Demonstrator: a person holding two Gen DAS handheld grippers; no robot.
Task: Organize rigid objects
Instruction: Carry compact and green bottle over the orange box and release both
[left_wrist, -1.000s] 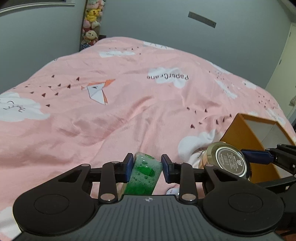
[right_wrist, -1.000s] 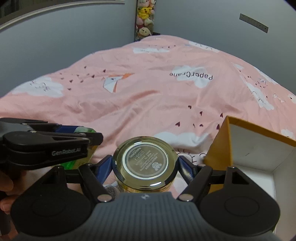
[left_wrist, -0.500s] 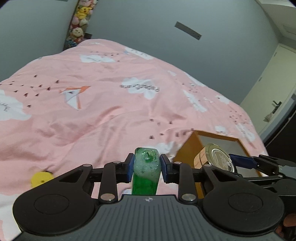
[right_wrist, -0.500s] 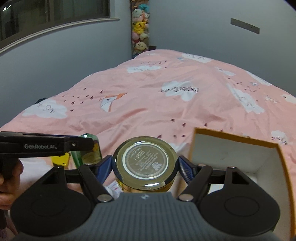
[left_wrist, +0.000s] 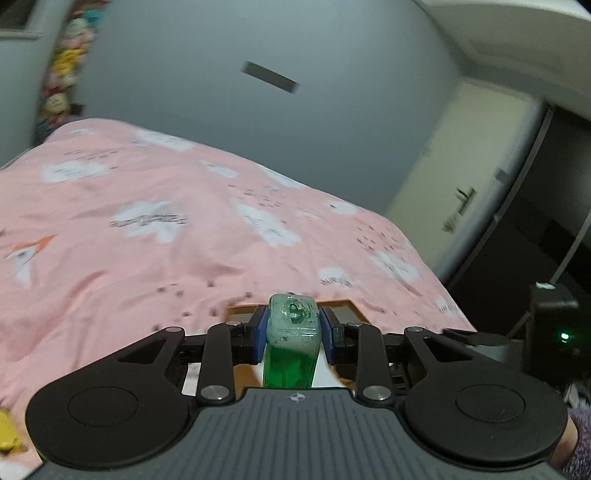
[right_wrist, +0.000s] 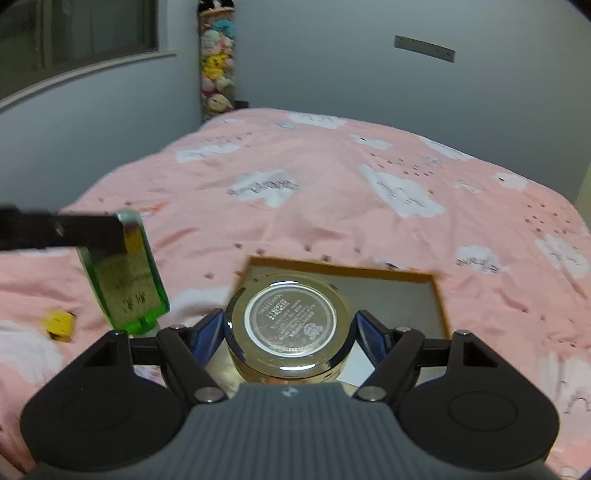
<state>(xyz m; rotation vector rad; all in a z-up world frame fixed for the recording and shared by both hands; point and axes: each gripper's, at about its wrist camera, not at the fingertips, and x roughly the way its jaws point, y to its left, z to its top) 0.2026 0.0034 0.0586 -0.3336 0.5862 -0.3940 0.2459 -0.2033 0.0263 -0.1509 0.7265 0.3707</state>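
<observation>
Left gripper (left_wrist: 291, 332): jaws clamped on green bottle (left_wrist: 291, 347), held above the bed (left_wrist: 147, 236). Right gripper (right_wrist: 290, 332): jaws gripping gold jar (right_wrist: 290, 321) over the box (right_wrist: 441, 295).

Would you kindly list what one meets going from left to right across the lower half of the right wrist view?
Yellow toy → green bottle held by the left tongs → gold jar in the right tongs → far right wall of the orange box.
</observation>
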